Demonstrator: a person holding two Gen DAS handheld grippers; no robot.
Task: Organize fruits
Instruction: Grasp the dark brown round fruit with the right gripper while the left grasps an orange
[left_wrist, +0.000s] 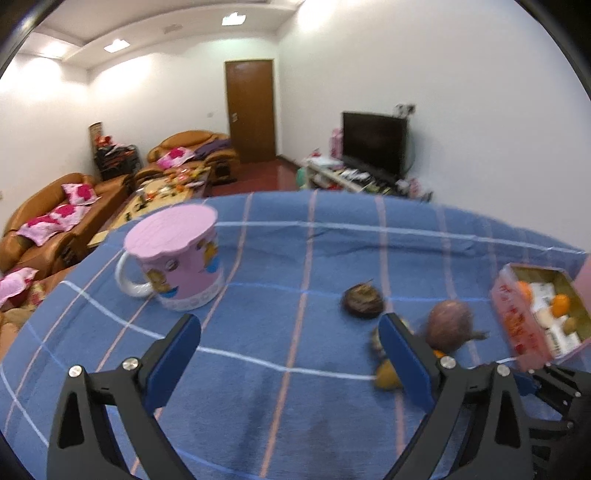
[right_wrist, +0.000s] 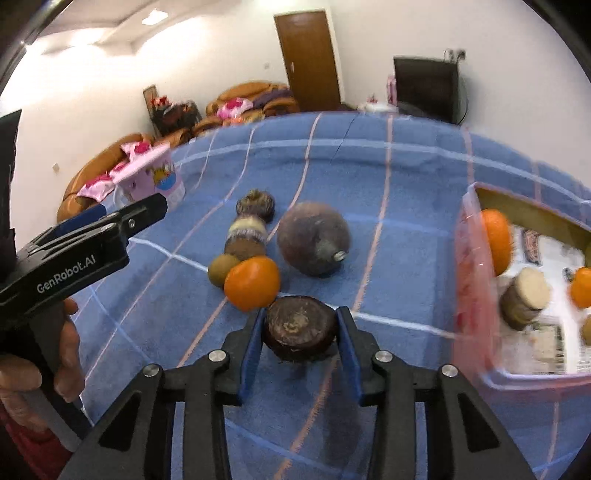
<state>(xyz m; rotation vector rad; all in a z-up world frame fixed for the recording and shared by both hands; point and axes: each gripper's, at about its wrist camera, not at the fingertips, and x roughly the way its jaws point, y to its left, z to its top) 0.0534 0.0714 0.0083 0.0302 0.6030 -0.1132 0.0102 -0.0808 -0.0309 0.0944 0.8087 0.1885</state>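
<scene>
My right gripper (right_wrist: 300, 326) is shut on a dark brown round fruit (right_wrist: 300, 334) that rests on the blue checked cloth (right_wrist: 369, 184), a pad against each of its sides. Just beyond it lie an orange mandarin (right_wrist: 253, 282), a small brown kiwi-like fruit (right_wrist: 221, 270), a large purplish round fruit (right_wrist: 313, 243) and a row of fuzzy cut pieces (right_wrist: 251, 230). A pink box (right_wrist: 476, 295) at the right holds oranges and other pieces. My left gripper (left_wrist: 288, 325) hovers open over bare cloth, left of the fruits; it also shows as the left gripper (right_wrist: 129, 212) in a person's hand.
A pink lidded mug (left_wrist: 177, 258) stands on the cloth's far left side. The pink box (left_wrist: 517, 321) sits near the right edge. Beyond the table's far edge are sofas (left_wrist: 55, 214), a cluttered low table, a door and a television.
</scene>
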